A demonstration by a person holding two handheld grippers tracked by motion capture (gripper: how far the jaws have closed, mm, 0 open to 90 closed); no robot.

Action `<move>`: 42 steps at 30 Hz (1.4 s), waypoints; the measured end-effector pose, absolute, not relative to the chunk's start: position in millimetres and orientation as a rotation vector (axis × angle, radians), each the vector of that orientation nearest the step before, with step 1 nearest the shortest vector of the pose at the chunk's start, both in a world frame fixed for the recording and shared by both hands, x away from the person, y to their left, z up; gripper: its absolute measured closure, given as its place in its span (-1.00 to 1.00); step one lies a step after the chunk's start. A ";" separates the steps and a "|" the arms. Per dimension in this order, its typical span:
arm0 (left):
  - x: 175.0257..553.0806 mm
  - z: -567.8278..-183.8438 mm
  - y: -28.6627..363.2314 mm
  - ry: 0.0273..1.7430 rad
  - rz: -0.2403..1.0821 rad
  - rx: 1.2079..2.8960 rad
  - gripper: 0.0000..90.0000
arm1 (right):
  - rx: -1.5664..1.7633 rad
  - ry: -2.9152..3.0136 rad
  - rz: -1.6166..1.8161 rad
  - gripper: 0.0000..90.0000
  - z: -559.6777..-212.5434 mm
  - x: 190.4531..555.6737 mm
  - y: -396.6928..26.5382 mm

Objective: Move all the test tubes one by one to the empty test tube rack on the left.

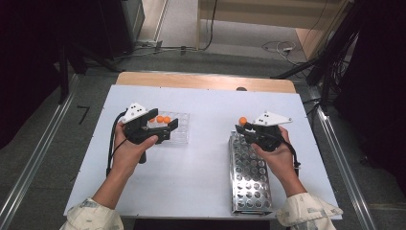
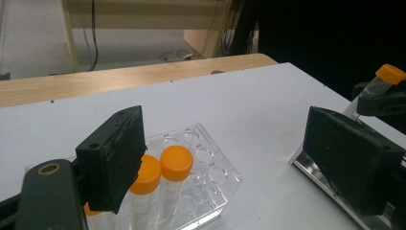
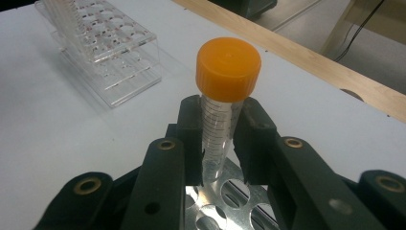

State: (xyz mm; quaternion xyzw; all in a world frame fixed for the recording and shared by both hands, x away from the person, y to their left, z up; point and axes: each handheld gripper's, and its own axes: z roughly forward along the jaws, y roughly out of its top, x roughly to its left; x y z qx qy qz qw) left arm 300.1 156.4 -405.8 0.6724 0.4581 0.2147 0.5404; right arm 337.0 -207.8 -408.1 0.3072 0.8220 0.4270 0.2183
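Right gripper view has the right gripper (image 3: 220,143) clamped on a clear tube (image 3: 218,134) with an orange cap (image 3: 228,68), held upright just above the far end of the metal rack (image 3: 225,206), its tip close over the holes. The likeliest slip, as I judge it, is the tip landing on the metal between two holes; a push down would then tilt the tube in the pads or skid the rack across the white table (image 1: 206,163). Letting go before the tube sits in a hole could drop it onto the table and let it roll. The left gripper (image 2: 225,158) stands wide open with nothing between its pads, hovering beside the clear plastic rack (image 2: 210,191), where two more orange-capped tubes (image 2: 174,177) stand; the near pad sits close to their caps and could knock them if that hand swings. Between the two racks the table is bare, so nothing blocks the way. Cables lie on the floor beyond the wooden edge (image 1: 206,81).
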 end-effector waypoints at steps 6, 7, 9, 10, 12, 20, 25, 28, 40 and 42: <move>300.0 -405.8 156.3 1.088 0.511 1.601 -0.65 | 0.846 2.261 1.196 0.59 -404.4 335.6 -207.4; 300.0 -405.8 156.3 1.087 0.510 1.600 -0.65 | 0.843 2.261 1.197 0.59 -403.7 335.5 -207.3; 300.0 -405.8 156.4 1.087 0.510 1.599 -0.65 | 0.841 2.261 1.198 0.59 -402.7 335.2 -206.9; 300.0 -405.8 156.6 1.087 0.510 1.598 -0.65 | 0.837 2.261 1.198 0.59 -402.2 335.1 -206.9; 300.0 -405.8 156.7 1.087 0.509 1.599 -0.65 | 0.837 2.258 1.202 0.59 -401.3 334.7 -206.9; 299.2 -405.0 156.5 1.087 0.510 1.597 -0.65 | 0.840 2.255 1.214 0.59 -397.7 332.0 -209.6; 299.0 -404.8 155.6 1.082 0.509 1.604 -0.65 | 0.828 2.254 1.229 0.59 -394.2 327.0 -209.5; 298.7 -404.6 154.8 1.079 0.509 1.606 -0.65 | 0.817 2.258 1.232 0.59 -392.5 324.3 -208.8; 296.3 -401.5 153.9 1.067 0.508 1.602 -0.65 | 0.796 2.271 1.257 0.59 -388.5 318.0 -201.4; 296.1 -401.2 153.9 1.066 0.508 1.603 -0.65 | 0.792 2.275 1.258 0.59 -387.9 317.1 -200.1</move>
